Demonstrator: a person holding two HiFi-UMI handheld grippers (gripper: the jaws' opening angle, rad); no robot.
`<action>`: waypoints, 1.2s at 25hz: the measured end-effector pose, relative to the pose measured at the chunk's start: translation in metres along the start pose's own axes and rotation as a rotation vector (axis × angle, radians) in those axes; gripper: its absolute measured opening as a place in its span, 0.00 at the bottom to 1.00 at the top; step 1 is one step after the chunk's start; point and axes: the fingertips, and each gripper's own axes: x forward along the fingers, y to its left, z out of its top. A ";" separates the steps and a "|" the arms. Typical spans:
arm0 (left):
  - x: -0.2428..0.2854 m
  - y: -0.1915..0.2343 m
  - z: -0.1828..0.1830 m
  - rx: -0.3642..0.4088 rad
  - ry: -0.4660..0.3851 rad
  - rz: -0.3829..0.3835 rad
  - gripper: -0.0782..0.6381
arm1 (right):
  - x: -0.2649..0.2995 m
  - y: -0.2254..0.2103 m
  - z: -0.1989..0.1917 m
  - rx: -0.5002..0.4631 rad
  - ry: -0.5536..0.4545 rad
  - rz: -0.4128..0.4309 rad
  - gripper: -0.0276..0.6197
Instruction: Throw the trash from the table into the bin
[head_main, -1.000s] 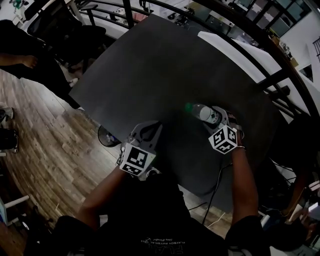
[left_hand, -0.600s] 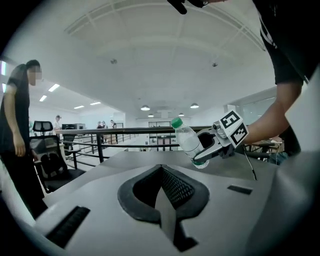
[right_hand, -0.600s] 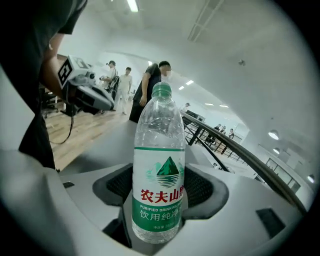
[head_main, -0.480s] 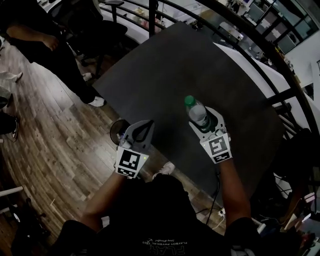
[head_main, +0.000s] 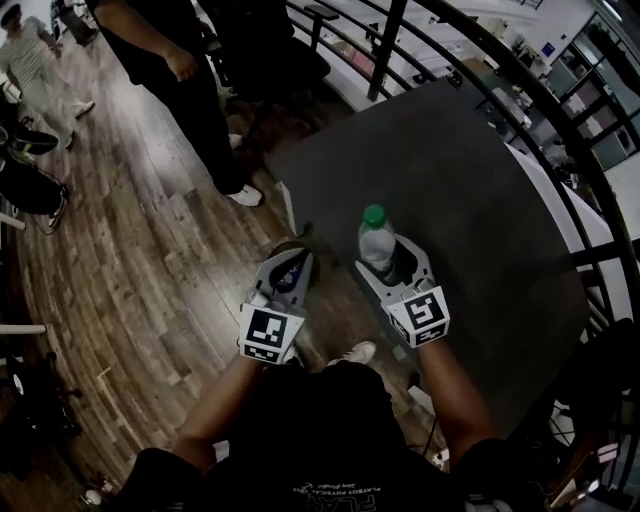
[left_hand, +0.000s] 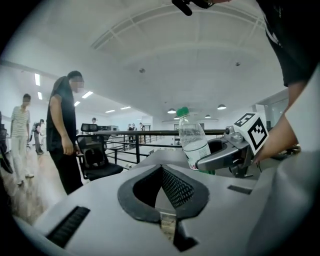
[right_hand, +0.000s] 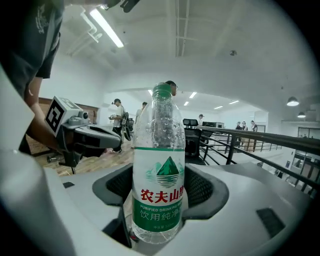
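Observation:
A clear plastic water bottle (head_main: 376, 240) with a green cap and a green-and-white label stands upright between the jaws of my right gripper (head_main: 386, 268), which is shut on its lower body. In the right gripper view the bottle (right_hand: 159, 165) fills the middle, the right gripper (right_hand: 157, 202) pressing its base. My left gripper (head_main: 286, 272) hangs beside it over the wooden floor, shut with nothing in it; its jaws (left_hand: 161, 172) meet in the left gripper view. A dark round thing (head_main: 300, 248) lies partly hidden under the left gripper. No other trash shows on the dark table (head_main: 450, 180).
A person in black (head_main: 185, 60) stands on the wooden floor ahead left, seen also as a standing person (left_hand: 64, 135) in the left gripper view. A black office chair (left_hand: 95, 155) and a black railing (head_main: 480, 45) lie beyond. Other people walk at the far left.
Both grippers have swung left, off the table top and towards its floor-side edge. The bottle came along in the right gripper and now stands more upright. The standing person has come into view.

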 end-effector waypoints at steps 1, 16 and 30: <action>-0.010 0.016 -0.005 -0.009 0.004 0.030 0.14 | 0.014 0.013 0.006 0.009 -0.018 0.022 0.53; -0.148 0.149 -0.089 -0.094 0.080 0.345 0.14 | 0.147 0.148 -0.015 0.150 -0.042 0.174 0.53; -0.130 0.188 -0.194 -0.235 0.192 0.373 0.14 | 0.222 0.131 -0.130 0.205 0.152 0.081 0.53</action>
